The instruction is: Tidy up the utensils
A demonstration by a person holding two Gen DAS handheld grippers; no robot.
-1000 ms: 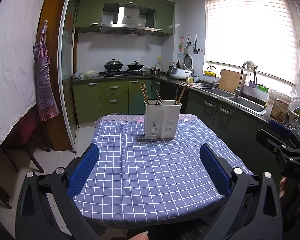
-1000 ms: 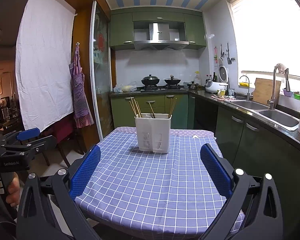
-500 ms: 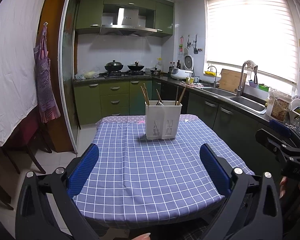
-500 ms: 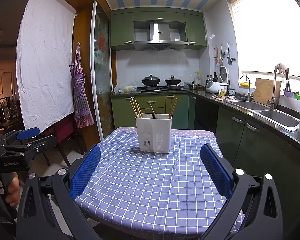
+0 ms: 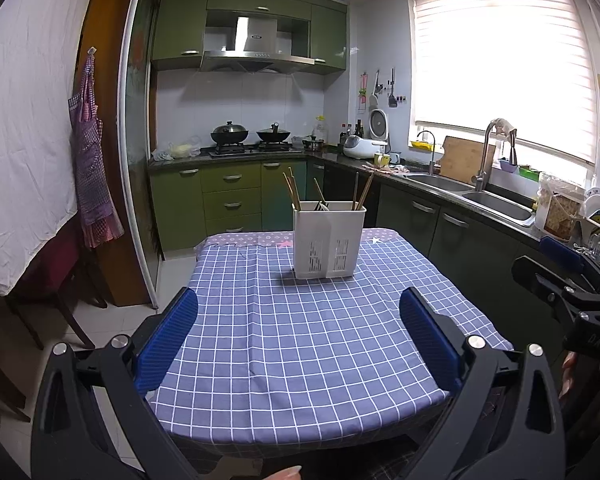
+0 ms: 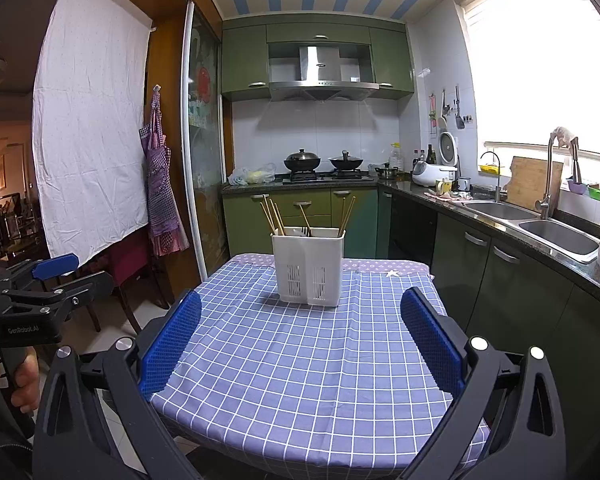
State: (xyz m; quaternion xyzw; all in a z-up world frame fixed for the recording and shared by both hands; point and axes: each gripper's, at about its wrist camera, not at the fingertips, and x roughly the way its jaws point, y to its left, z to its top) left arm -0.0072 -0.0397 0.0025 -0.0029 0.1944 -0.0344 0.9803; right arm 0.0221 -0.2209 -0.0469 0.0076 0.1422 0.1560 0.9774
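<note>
A white plastic utensil holder (image 5: pixel 327 242) stands upright at the far end of a table with a blue checked cloth (image 5: pixel 312 336). Several wooden chopsticks (image 5: pixel 291 192) and a dark utensil stick out of it. It also shows in the right wrist view (image 6: pixel 308 270) with chopsticks (image 6: pixel 271 214). My left gripper (image 5: pixel 298 338) is open and empty, held above the table's near edge. My right gripper (image 6: pixel 300 340) is open and empty too, at the near edge. Each gripper shows at the side of the other's view: the right gripper (image 5: pixel 556 276), the left gripper (image 6: pixel 56 272).
Green kitchen cabinets and a counter with a double sink (image 6: pixel 540 224) run along the right. A stove with two pans (image 5: pixel 252 136) is at the back. A dark red chair (image 6: pixel 124 264) and a sliding glass door stand to the left of the table.
Both views have barely shifted. The utensil holder and both open grippers stay as they were.
</note>
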